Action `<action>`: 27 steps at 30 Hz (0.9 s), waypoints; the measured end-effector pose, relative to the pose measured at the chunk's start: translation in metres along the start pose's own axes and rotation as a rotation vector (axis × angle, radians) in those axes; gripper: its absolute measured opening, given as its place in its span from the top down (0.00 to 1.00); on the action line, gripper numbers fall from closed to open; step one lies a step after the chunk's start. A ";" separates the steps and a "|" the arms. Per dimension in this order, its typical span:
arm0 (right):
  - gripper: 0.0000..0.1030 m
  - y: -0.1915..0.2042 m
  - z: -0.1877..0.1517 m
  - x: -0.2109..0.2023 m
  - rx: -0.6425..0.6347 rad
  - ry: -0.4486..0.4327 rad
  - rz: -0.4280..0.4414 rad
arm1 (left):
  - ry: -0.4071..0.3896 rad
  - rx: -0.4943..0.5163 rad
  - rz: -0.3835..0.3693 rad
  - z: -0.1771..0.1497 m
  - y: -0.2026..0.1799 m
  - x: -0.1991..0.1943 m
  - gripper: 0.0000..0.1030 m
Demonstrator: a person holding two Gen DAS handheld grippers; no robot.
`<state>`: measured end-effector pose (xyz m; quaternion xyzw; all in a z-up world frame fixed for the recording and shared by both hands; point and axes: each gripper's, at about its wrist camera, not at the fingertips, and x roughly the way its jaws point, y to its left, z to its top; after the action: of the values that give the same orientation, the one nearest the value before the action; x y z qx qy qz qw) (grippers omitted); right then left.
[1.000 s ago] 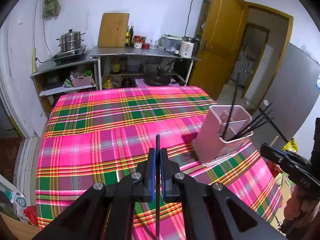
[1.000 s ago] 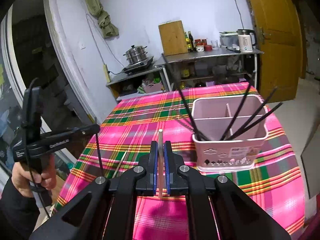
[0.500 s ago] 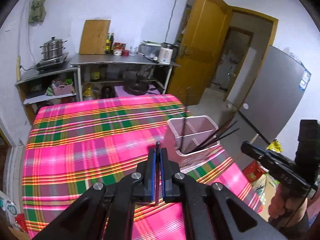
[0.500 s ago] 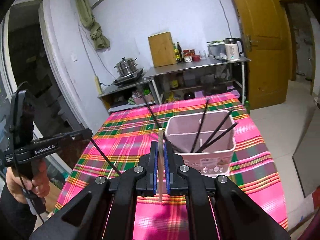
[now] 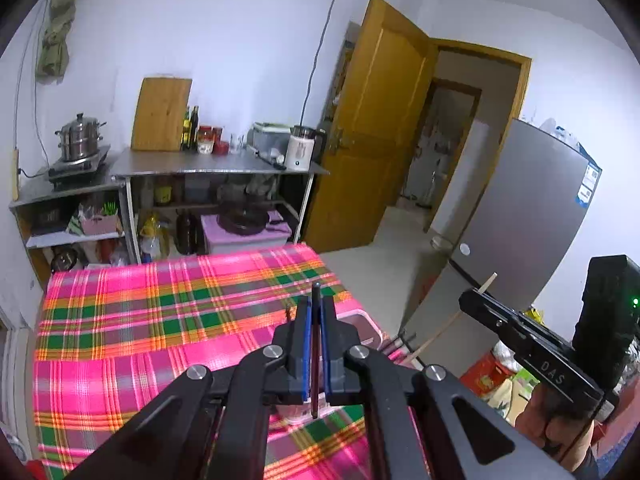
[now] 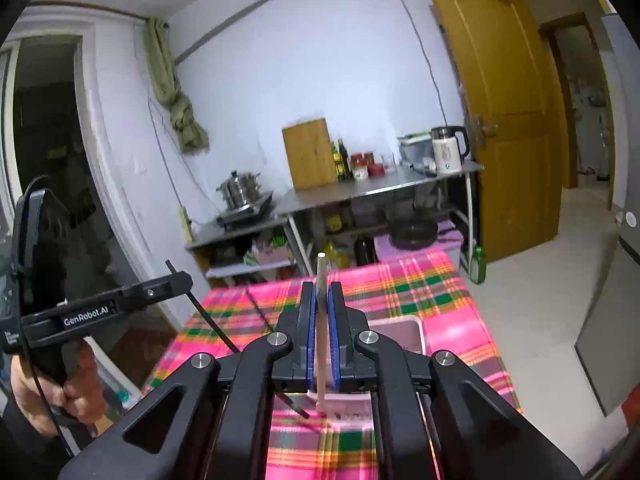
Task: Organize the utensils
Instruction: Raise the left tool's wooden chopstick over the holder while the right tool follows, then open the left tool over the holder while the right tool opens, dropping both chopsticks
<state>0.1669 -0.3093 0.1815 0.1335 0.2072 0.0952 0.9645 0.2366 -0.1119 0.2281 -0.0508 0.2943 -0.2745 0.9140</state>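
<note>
We hold left gripper [image 5: 315, 344] clamped tight on dark chopstick [image 5: 315, 320], stick upright between blue pads [image 5: 306, 344]. We hold right gripper [image 6: 322, 332] pinched on pale wooden chopstick [image 6: 320, 280], also upright. Pink utensil holder [image 6: 404, 330] sits on plaid tablecloth [image 5: 140, 312] below and just ahead of both grippers, mostly hidden behind jaws; black chopsticks inside barely visible.

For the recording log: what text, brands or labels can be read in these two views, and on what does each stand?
"GenRobot.AI": side of the left gripper, right wrist view.
"DAS": side of the right gripper, left wrist view.
Blue sticker on the grey fridge: too small to read.
Jar labels on the steel shelf: blurred.
</note>
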 end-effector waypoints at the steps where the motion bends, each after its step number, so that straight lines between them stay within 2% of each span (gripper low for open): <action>1: 0.94 -0.001 0.005 0.002 0.002 -0.011 -0.001 | -0.010 0.002 0.002 0.005 -0.002 0.002 0.96; 6: 0.94 -0.007 0.017 0.016 0.010 -0.031 -0.007 | -0.035 0.026 0.026 0.021 -0.005 0.018 0.96; 11: 0.94 -0.013 0.016 0.037 0.012 -0.025 -0.024 | -0.024 0.036 0.025 0.018 -0.003 0.040 0.96; 18: 0.94 -0.013 0.002 0.058 -0.026 0.003 -0.046 | 0.012 0.049 0.008 -0.006 0.005 0.068 0.96; 27: 0.94 -0.012 -0.022 0.081 -0.073 0.089 -0.073 | 0.085 0.064 -0.011 -0.036 0.008 0.092 0.96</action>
<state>0.2313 -0.2963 0.1281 0.0864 0.2509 0.0732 0.9614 0.2821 -0.1521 0.1494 -0.0112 0.3236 -0.2907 0.9004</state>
